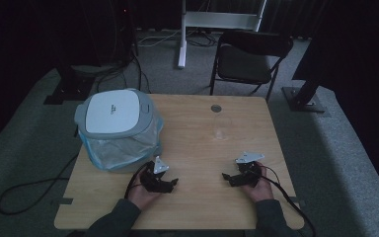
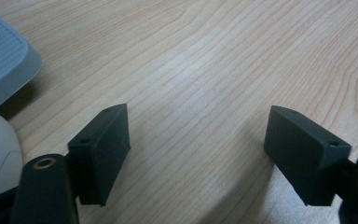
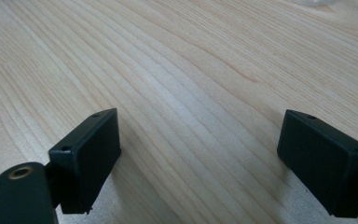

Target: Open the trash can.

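We've got both grippers, left (image 2: pixel 196 154) and right (image 3: pixel 198 163), jaws released with bare counter (image 3: pixel 182 70) between them; the bin (image 2: pixel 0 65) sits beyond our left jaw.

White-lidded bin (image 1: pixel 118 129) lined with a clear bluish bag, lid closed, upright at the table's ten o'clock, small clear glass (image 1: pixel 219 128) standing upright toward one o'clock, well apart from the bin

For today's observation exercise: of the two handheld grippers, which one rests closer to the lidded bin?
The left gripper: it sits just in front of the bin, while the right gripper lies across the table.
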A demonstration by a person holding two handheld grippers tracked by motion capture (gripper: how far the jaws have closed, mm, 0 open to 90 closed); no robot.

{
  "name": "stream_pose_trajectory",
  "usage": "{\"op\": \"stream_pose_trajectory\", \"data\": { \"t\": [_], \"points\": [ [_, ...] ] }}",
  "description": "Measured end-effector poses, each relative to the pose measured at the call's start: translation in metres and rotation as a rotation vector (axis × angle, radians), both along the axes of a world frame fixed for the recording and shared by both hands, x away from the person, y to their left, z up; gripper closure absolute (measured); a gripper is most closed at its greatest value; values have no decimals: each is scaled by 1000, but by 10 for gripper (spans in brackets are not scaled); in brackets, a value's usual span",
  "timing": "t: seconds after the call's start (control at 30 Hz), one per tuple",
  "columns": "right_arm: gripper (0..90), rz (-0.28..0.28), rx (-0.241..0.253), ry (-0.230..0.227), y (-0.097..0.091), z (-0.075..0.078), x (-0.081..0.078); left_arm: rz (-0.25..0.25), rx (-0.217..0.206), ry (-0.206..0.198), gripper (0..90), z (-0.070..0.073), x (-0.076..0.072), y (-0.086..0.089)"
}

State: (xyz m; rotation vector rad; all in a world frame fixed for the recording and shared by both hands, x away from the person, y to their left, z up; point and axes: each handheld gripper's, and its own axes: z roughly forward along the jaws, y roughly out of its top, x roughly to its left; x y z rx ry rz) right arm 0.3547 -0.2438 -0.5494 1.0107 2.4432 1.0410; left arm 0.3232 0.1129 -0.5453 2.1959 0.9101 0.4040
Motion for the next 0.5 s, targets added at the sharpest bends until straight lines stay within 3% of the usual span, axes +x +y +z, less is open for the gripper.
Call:
{"op": "stream_pose_trajectory", "data": {
  "t": [0.27,0.4,0.5],
  "points": [
    [124,0,0,0,0,0,0,0,-17,-11,391,0,-1,-4],
    [124,0,0,0,0,0,0,10,-12,-9,504,2,0,-6],
    [124,0,0,0,0,0,0,46,-11,-7,567,3,3,-4]
  ]
}}
